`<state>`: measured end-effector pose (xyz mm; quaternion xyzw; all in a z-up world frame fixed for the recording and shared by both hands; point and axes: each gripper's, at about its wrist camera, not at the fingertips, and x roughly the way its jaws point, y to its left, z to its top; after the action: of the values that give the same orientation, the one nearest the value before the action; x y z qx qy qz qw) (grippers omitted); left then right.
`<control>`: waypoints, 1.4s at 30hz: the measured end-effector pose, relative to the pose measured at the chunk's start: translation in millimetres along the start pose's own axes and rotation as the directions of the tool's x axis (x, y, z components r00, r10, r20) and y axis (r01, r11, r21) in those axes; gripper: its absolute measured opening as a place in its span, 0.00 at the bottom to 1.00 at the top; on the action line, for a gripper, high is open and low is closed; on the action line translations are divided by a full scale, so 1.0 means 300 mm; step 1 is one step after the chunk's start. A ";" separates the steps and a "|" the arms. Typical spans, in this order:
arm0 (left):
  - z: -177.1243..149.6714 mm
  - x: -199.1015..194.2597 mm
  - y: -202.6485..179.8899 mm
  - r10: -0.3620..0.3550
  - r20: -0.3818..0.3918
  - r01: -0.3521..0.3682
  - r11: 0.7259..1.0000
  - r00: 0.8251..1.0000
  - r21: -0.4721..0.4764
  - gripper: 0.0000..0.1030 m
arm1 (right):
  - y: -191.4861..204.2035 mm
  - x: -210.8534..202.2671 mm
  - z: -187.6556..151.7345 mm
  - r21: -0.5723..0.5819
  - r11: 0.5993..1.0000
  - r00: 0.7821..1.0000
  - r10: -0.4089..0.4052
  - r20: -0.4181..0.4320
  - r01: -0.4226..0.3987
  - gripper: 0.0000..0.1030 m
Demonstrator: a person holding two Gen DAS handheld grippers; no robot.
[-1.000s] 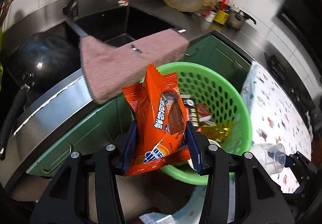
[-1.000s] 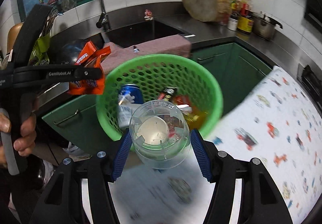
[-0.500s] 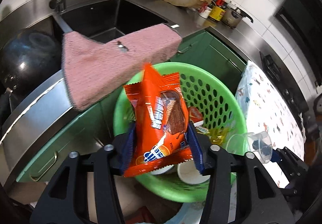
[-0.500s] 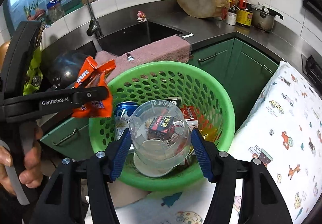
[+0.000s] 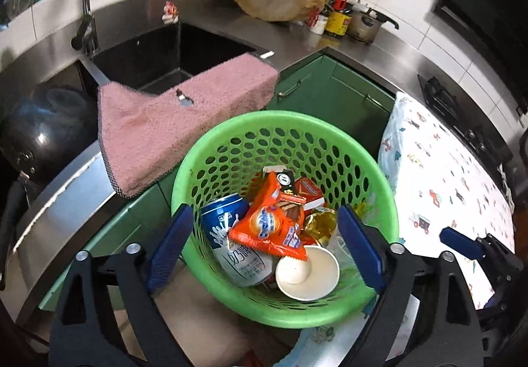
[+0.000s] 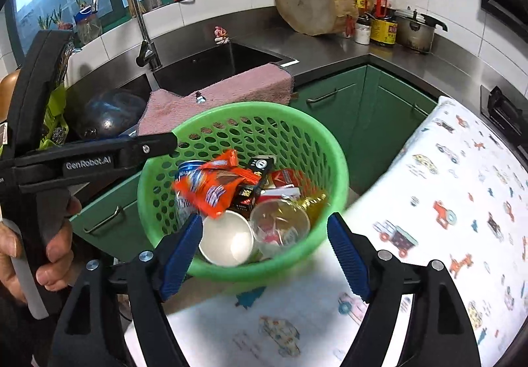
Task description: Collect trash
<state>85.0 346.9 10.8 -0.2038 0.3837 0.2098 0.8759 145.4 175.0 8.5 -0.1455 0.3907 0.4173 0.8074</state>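
A bright green perforated basket (image 6: 333, 149) is filled with an orange snack wrapper (image 6: 214, 189), a blue-and-white can (image 5: 231, 235), a white paper cup (image 6: 227, 241) and a clear plastic cup (image 6: 280, 228), flanked by a pink towel (image 5: 158, 129) and a white cloth printed with colourful vehicles (image 6: 462, 202).

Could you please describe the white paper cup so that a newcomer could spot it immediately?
Find the green basket below the sink counter. At its near edge the white paper cup lies on its side, mouth open toward the camera. The clear plastic cup beside it is see-through; this one is opaque white.
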 end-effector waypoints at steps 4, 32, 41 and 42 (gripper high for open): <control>-0.027 -0.057 -0.038 0.005 0.034 -0.006 0.999 0.999 0.035 0.92 | -0.014 -0.081 -0.050 -0.010 0.998 0.998 -0.056 0.020 0.056 0.82; -0.429 -0.327 -0.497 -0.142 0.109 0.097 0.934 0.984 0.344 0.94 | -0.247 -0.600 -0.574 0.292 0.875 0.913 -0.407 0.010 0.387 0.91; -0.501 -0.371 -0.589 -0.173 0.124 0.111 0.912 0.977 0.394 0.94 | -0.277 -0.702 -0.653 0.345 0.835 0.887 -0.462 0.017 0.428 0.92; -0.505 -0.376 -0.594 -0.173 0.129 0.108 0.911 0.977 0.399 0.94 | -0.278 -0.708 -0.658 0.349 0.833 0.886 -0.464 0.019 0.429 0.92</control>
<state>19.9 96.8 36.9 -0.0350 0.3299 0.0814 0.9399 37.0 -105.6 32.0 -0.0717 0.3688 0.1517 0.9143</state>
